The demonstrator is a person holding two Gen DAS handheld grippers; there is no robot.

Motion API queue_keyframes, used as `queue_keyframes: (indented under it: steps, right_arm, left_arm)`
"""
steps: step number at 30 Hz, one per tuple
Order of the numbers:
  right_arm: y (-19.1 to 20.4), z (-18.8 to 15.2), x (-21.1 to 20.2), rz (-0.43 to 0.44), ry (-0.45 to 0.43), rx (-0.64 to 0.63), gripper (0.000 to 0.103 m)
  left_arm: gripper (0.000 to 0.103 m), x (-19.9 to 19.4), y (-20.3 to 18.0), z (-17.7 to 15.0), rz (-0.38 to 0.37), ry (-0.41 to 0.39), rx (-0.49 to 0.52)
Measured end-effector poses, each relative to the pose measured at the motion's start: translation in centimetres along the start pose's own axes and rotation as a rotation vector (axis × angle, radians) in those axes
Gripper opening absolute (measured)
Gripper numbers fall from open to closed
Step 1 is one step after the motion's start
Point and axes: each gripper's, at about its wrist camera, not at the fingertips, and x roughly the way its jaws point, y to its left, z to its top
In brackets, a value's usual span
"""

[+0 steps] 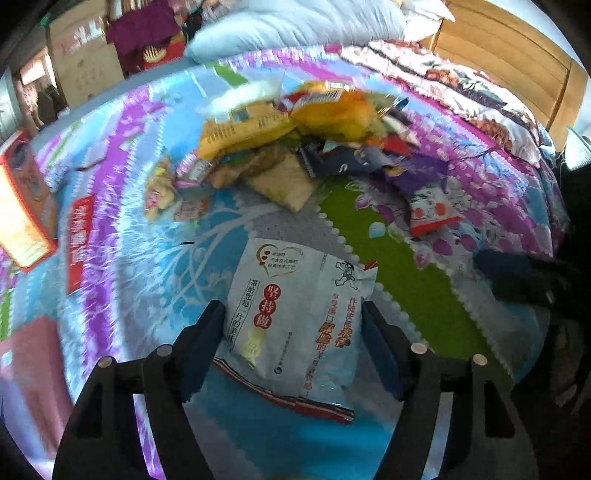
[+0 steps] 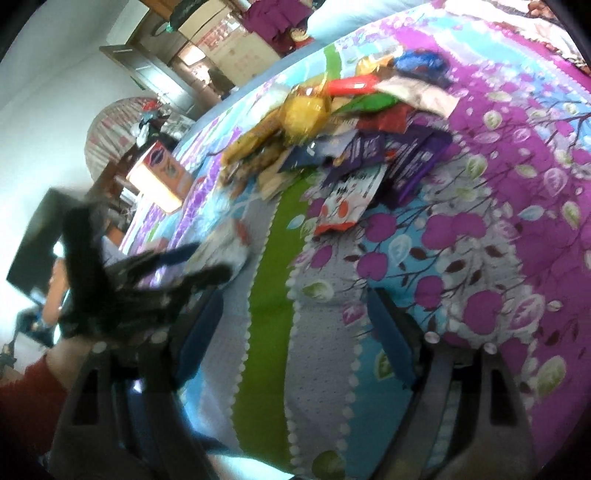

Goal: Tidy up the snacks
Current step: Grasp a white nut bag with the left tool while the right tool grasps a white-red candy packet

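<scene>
We see the left tongs [image 1: 293,314] pointed down at a white snack bag [image 1: 295,317] lying on the bedspread [image 1: 424,295]. The bag sits between the two fingers, which stand just beside its edges; whether the pads press on it we cannot tell. From the right wrist view the same bag [image 2: 229,243] shows blurred at the tips of the left tongs [image 2: 207,262], with a hand [image 2: 70,354] and red sleeve [image 2: 26,395] behind them.

Right tongs [image 2: 295,325] are spread, nothing between the fingers, hanging over the green stripe of the bedspread [image 2: 498,155].

Snack pile [image 1: 295,140] lies farther up the bed: yellow bags on top, dark blue and purple packets on its right side, a white-and-orange packet [image 1: 432,214] nearer us. Orange box [image 1: 22,199] lies at the far left, a flat red packet [image 1: 81,240] near it. Pillow [image 1: 295,29] beyond the pile, wooden headboard [image 1: 509,55] at right.
</scene>
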Motion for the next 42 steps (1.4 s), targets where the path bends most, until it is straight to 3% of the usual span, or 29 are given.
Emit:
queue_keyframes:
  steps: [3,5,10,12,13,17,20,23,25,27,29,31,39,40,42]
  right_arm:
    - [-0.6,1.1,0.1,-0.009,-0.017,0.017,0.081]
    - [-0.9,2.5,0.9,-0.042,-0.026,0.014,0.068]
    - [-1.3,5.7,4.0,-0.11,-0.008,-0.002,0.061]
    - [-1.4,6.1,5.4,-0.164,0.015,-0.032,0.045]
    - [-1.3,6.1,5.6,-0.174,0.02,-0.037,0.032]
    - [0.1,4.9,3.9,-0.107,0.032,-0.065,0.019]
    - [2.9,2.8,2.8,-0.044,0.073,-0.18,0.017]
    - [4.1,0.4,3.2,0.023,0.187,-0.237,0.018]
    - [3.8,-0.7,3.6,-0.036,0.201,-0.256,0.021]
    - [3.8,-0.6,3.3,-0.042,0.191,-0.241,0.034]
    - [4.0,-0.2,2.7,-0.061,0.154,-0.24,0.058]
    - [4.2,0.0,2.3,-0.08,0.132,-0.237,0.064]
    - [5.4,-1.5,3.9,-0.183,0.142,-0.282,0.064]
    - [5.6,-1.5,4.2,-0.197,0.141,-0.296,0.063]
    - [5.8,-1.3,4.5,-0.233,0.139,-0.325,0.05]
  left_arm:
    - [0.075,-1.8,-0.1,-1.4,0.017,-0.035,-0.042]
    - [0.075,-2.6,0.0,-1.9,0.024,-0.051,-0.075]
    - [0.075,-3.9,0.4,-1.6,0.035,-0.092,-0.144]
    - [0.075,-4.1,0.8,-1.3,0.041,-0.1,-0.168]
    - [0.075,-4.2,0.9,-1.3,0.045,-0.104,-0.177]
    - [0.075,-4.8,1.2,-1.6,0.044,-0.119,-0.2]
    - [0.075,-5.1,1.4,-2.1,0.043,-0.118,-0.206]
    - [0.075,-5.4,1.8,-2.7,0.047,-0.118,-0.221]
    - [0.075,-5.4,2.2,-3.2,0.05,-0.112,-0.236]
    - [0.075,-5.5,2.4,-3.6,0.055,-0.11,-0.25]
    - [0.075,-5.6,2.6,-3.8,0.058,-0.11,-0.256]
    - [0.075,-5.7,2.8,-3.9,0.06,-0.111,-0.258]
    - [0.075,-5.9,2.4,-3.8,0.066,-0.118,-0.256]
    - [0.075,-6.0,2.3,-3.7,0.067,-0.119,-0.253]
    - [0.075,-6.3,1.9,-3.6,0.066,-0.123,-0.243]
